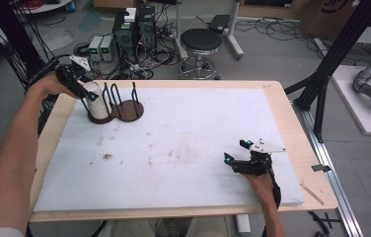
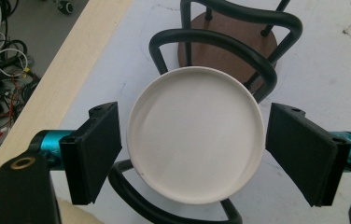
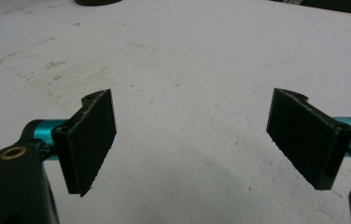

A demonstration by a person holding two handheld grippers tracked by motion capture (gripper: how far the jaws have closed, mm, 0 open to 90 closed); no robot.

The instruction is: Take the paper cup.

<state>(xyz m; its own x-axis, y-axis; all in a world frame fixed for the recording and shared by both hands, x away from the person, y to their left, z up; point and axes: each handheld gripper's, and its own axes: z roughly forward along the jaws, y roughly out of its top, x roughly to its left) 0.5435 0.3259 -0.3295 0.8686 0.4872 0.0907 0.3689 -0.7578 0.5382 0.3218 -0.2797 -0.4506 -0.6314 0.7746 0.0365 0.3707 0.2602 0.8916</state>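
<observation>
One white cup [image 2: 195, 134] sits upright in the wire rack [image 1: 116, 102] at the far left of the white board [image 1: 183, 148], mouth up, wire loops close around it. My left gripper [image 2: 193, 151] straddles its rim, jaws apart, pads just clear of both sides. Looks light, rigid, smooth, likely ceramic or hard plastic, so slippery and chippable; I'd pinch the wall just under the rim and lift straight up. My right gripper [image 1: 238, 151] rests near right on the board, jaws wide, nothing between them.
</observation>
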